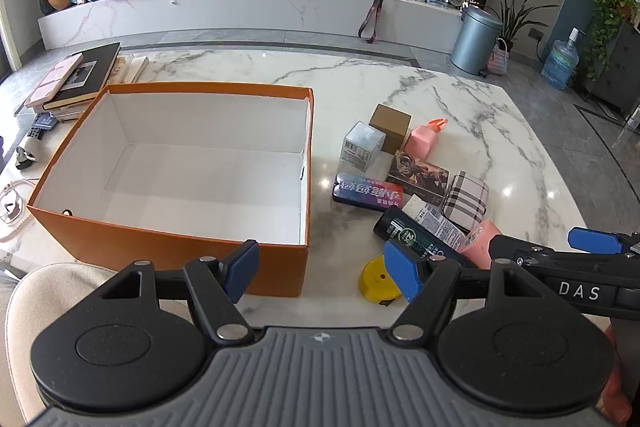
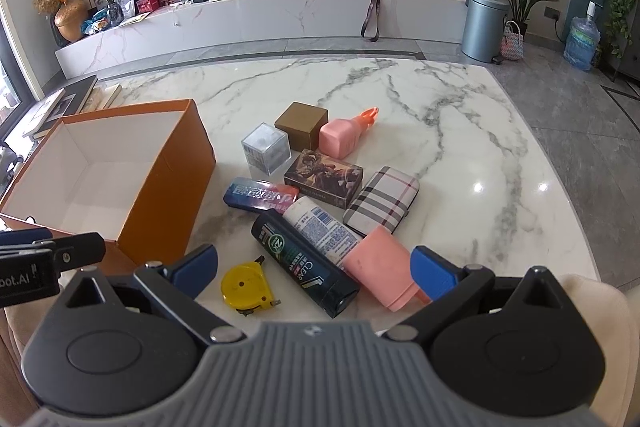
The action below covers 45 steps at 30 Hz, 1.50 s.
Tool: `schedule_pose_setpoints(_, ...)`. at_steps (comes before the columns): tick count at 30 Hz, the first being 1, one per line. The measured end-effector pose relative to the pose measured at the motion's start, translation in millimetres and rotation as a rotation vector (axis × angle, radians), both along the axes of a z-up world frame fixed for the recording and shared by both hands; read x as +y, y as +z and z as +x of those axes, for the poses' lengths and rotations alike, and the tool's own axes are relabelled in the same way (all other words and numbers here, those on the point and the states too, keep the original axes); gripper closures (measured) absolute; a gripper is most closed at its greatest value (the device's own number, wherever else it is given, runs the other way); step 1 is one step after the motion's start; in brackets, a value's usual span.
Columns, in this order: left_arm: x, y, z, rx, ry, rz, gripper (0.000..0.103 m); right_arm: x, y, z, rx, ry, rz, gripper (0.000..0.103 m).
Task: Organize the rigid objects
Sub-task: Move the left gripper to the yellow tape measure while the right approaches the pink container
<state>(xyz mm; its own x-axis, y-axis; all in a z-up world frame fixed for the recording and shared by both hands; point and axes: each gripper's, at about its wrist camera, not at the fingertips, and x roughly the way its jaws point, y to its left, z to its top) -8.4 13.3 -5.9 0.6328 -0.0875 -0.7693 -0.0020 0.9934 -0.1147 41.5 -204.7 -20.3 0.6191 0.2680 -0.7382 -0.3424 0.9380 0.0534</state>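
While the orange box (image 1: 176, 251) sits bare, nothing packed yet: bottles, boxes, tape measure (image 2: 245, 285) piled right, both claws (image 1: 322, 273) (image 2: 316, 267) released, holding nothing.

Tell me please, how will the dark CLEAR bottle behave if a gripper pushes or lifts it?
The dark bottle lies on its side on the smooth marble table, so a sideways push would probably roll it. Its glossy plastic looks slippery and rigid; grip across the middle. It rests against the white tube, which may shift with it.
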Motion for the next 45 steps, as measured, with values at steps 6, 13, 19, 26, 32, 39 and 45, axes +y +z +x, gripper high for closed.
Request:
schedule_pose_setpoints(6, 3.3, -3.5, 6.2, 0.002, -0.003, -0.002, 0.019, 0.7, -0.3, 1.6, 0.003, -0.001, -0.002, 0.001)
schedule_pose_setpoints(13, 2.8, -4.0, 7.1, 0.006, -0.008, -0.004, 0.019, 1.9, -0.6, 2.7, 0.007, 0.003, -0.005, 0.001)
schedule_pose_setpoints(19, -2.5, -8.3, 9.8, 0.011, -0.057, -0.026, 0.024, -2.0, -4.8, 5.0, 0.013, 0.011, 0.034, 0.002)
schedule_pose_setpoints(26, -17.2, -12.4, 23.5, 0.012, -0.173, -0.088, 0.03, -12.7, -16.6, 17.9, 0.05, 0.023, 0.069, 0.014)
schedule_pose_setpoints(32, -36.7, -24.5, 43.6, 0.053, -0.223, -0.133, 0.029, -27.3, -33.0, 37.8, 0.113, -0.005, 0.069, 0.039)
schedule_pose_setpoints(39, -54.7, -56.8, 72.2, 0.199, -0.234, -0.239, 0.029, -38.2, -49.3, 58.4, 0.164, -0.007, 0.051, 0.053)
schedule_pose_setpoints(45, -73.6, -86.5, 83.4, 0.267, -0.28, -0.076, 0.029, -46.6, -61.0, 77.8, 0.188, 0.003, -0.009, 0.048)
